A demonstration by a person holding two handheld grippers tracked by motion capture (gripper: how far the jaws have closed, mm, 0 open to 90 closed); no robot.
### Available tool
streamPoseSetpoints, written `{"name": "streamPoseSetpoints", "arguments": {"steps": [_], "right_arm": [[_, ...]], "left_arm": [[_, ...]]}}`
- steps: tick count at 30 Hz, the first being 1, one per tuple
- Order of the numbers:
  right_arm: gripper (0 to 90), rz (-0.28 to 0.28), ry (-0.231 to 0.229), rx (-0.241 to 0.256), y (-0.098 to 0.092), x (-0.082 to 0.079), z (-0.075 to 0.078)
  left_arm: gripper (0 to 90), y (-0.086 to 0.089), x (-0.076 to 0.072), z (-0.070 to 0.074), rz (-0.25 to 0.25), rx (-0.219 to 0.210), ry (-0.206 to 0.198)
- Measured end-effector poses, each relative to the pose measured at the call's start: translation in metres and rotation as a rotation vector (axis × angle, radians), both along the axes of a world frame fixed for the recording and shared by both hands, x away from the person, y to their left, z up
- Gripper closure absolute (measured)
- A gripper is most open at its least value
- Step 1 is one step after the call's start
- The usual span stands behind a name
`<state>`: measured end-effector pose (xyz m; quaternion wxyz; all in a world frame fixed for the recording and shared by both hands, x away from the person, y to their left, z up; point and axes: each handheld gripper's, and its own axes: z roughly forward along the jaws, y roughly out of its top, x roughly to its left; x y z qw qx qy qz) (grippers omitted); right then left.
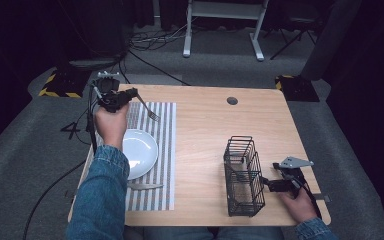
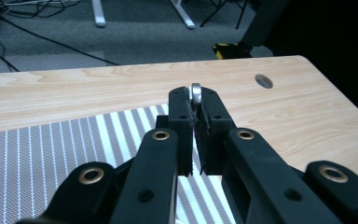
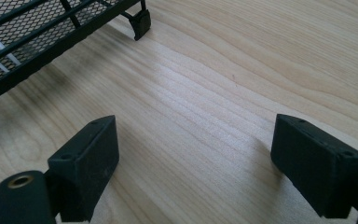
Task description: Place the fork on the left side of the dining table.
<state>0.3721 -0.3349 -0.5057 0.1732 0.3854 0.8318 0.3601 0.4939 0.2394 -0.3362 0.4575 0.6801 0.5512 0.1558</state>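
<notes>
Wooden tabletop [image 1: 205, 130]: left claw [image 1: 130, 94] pinches a stiff, slippery fork [image 1: 147, 108] by its handle; right claw [image 1: 266, 183] gapes empty.

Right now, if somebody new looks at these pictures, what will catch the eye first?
First the fork, held up in the air over the far end of the striped placemat by the left claw, whose jaws are shut on its handle. Next the white plate on that mat, with a knife lying on the near side of it. Then the black wire basket at the table's right, with the open right claw beside it.
</notes>
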Motion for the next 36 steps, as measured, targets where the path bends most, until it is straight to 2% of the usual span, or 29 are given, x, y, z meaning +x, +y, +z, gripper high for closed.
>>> {"name": "streamPoseSetpoints", "arguments": {"steps": [12, 21, 25, 27, 29, 31, 33, 36], "right_arm": [[15.3, 0.000, 0.000, 0.000, 0.000, 0.000, 0.000], [15.3, 0.000, 0.000, 0.000, 0.000, 0.000, 0.000], [15.3, 0.000, 0.000, 0.000, 0.000, 0.000, 0.000], [15.3, 0.000, 0.000, 0.000, 0.000, 0.000, 0.000], [15.3, 0.000, 0.000, 0.000, 0.000, 0.000, 0.000], [15.3, 0.000, 0.000, 0.000, 0.000, 0.000, 0.000], [15.3, 0.000, 0.000, 0.000, 0.000, 0.000, 0.000], [15.3, 0.000, 0.000, 0.000, 0.000, 0.000, 0.000]], "left_arm": [[85.8, 0.012, 0.011, -0.022, 0.057, 0.007, 0.062], [85.8, 0.014, 0.018, -0.035, 0.040, -0.012, 0.113], [85.7, 0.019, 0.018, -0.036, 0.040, -0.028, 0.120], [85.2, 0.021, 0.019, -0.037, 0.034, -0.022, 0.123], [83.1, 0.022, 0.020, -0.037, 0.045, 0.024, 0.118], [77.2, 0.024, 0.021, -0.039, 0.049, 0.046, 0.115], [69.8, 0.026, 0.024, -0.040, 0.055, 0.055, 0.125], [63.9, 0.028, 0.025, -0.042, 0.064, 0.064, 0.136]]}}
